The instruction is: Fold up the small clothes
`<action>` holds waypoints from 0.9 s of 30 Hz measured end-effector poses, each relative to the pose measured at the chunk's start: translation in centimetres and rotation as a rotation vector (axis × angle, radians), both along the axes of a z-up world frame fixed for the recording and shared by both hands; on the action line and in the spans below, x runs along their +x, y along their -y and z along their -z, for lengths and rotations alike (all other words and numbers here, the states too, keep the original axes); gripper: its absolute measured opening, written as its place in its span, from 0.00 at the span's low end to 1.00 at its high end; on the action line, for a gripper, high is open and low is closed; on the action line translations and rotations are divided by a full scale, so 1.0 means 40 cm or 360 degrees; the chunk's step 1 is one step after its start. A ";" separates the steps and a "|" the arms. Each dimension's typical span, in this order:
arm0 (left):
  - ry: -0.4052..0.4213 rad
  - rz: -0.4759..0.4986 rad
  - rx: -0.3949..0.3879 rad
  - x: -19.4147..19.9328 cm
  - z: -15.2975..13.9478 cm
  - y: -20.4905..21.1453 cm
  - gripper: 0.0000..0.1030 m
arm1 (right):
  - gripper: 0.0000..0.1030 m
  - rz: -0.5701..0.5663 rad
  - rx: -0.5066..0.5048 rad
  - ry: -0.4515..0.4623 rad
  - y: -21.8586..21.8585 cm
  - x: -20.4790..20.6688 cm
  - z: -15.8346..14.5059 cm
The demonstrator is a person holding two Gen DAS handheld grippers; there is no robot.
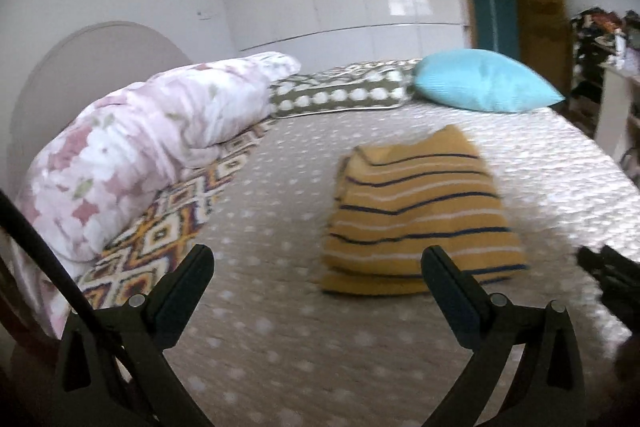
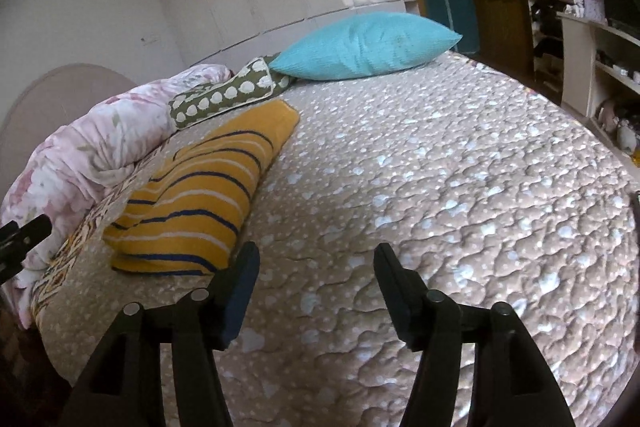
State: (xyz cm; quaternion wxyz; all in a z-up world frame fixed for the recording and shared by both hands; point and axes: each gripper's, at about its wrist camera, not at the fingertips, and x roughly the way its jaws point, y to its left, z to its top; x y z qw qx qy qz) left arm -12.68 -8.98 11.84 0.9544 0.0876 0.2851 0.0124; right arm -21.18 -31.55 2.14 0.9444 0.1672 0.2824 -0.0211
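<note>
The yellow striped garment lies folded on the bed near the floral duvet; both the left tool and right tool are spread and empty, likely released after folding.

One folded garment, two pillows.

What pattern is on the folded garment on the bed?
Mustard yellow with thin navy and white stripes on the garment, clearest in the right wrist view.
</note>
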 end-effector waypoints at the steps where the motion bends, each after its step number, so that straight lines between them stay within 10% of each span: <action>1: -0.0010 0.0029 -0.0015 -0.014 -0.002 0.010 1.00 | 0.65 0.0011 0.0001 0.0006 0.002 -0.004 -0.002; 27: -0.0270 0.0088 -0.0033 -0.045 0.075 0.057 1.00 | 0.67 0.0028 -0.0123 -0.0062 -0.034 0.008 0.036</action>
